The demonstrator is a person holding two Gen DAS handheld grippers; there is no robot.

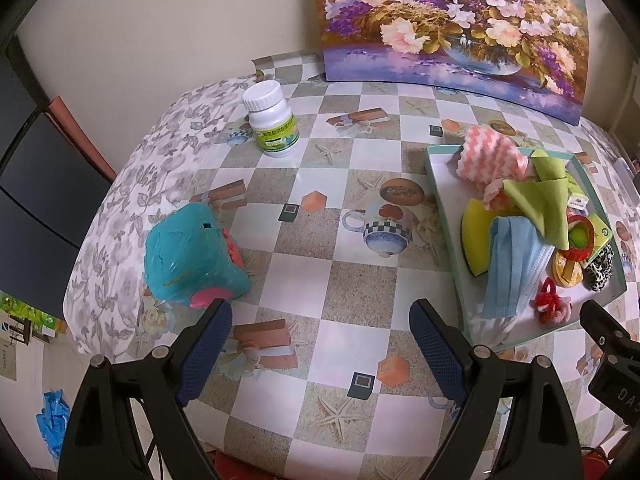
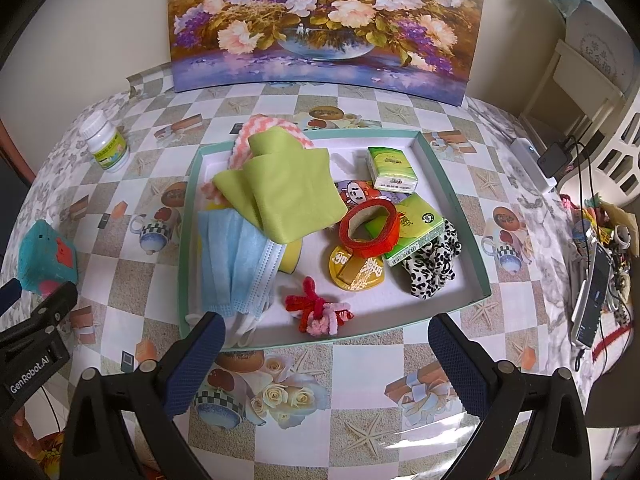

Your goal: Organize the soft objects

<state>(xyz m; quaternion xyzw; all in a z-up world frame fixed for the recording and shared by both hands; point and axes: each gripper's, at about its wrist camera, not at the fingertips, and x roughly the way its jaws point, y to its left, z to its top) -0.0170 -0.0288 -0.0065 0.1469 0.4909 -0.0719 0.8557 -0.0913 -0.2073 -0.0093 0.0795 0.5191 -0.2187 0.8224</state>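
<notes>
From your left wrist view, a white bottle (image 1: pixel 271 120) and teal cube (image 1: pixel 192 256) stand on the counter (image 1: pixel 304 280); your left tool (image 1: pixel 320 354) hangs open, empty. From your right wrist view, the tray (image 2: pixel 460 216) holds green cloth (image 2: pixel 288 192), blue masks (image 2: pixel 236 264), tissue packs (image 2: pixel 394 170); your right tool (image 2: pixel 326 362) gapes empty just before its rim.
</notes>
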